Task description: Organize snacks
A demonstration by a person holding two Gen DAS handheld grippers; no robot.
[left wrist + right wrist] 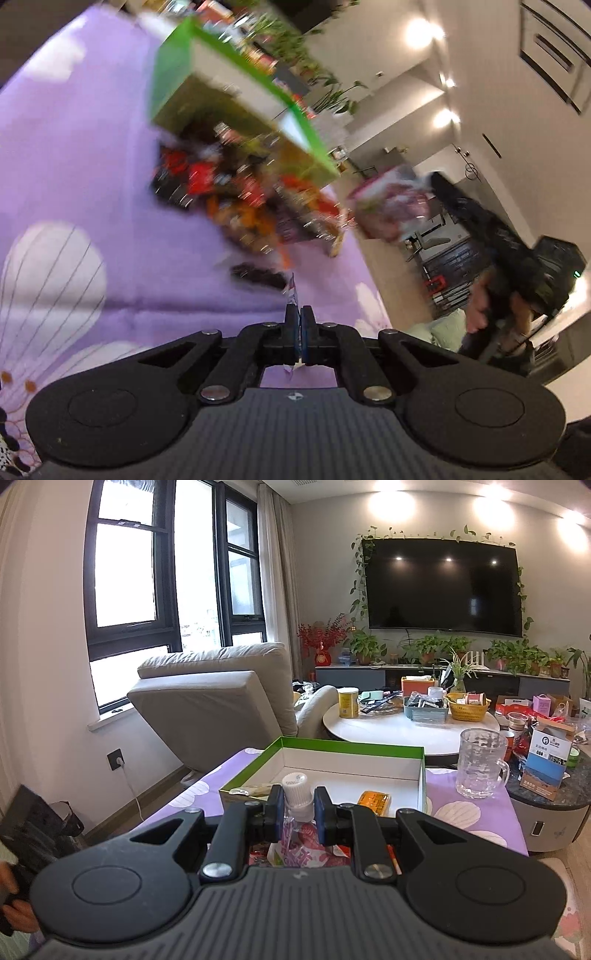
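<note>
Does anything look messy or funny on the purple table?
Yes. A jumble of snacks lies heaped on the purple tablecloth beside the green box, which looks mostly bare. The left gripper pinches only a thin wrapper edge.

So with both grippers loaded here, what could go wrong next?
The right gripper holds a spouted pouch by its neck under the white cap; the soft body hangs below and could swing or slip. The glass mug stands close to the green-edged box, so a wide swing may knock it. The left gripper pinches only a thin wrapper edge, and that view is motion-blurred: it may tear loose.
</note>
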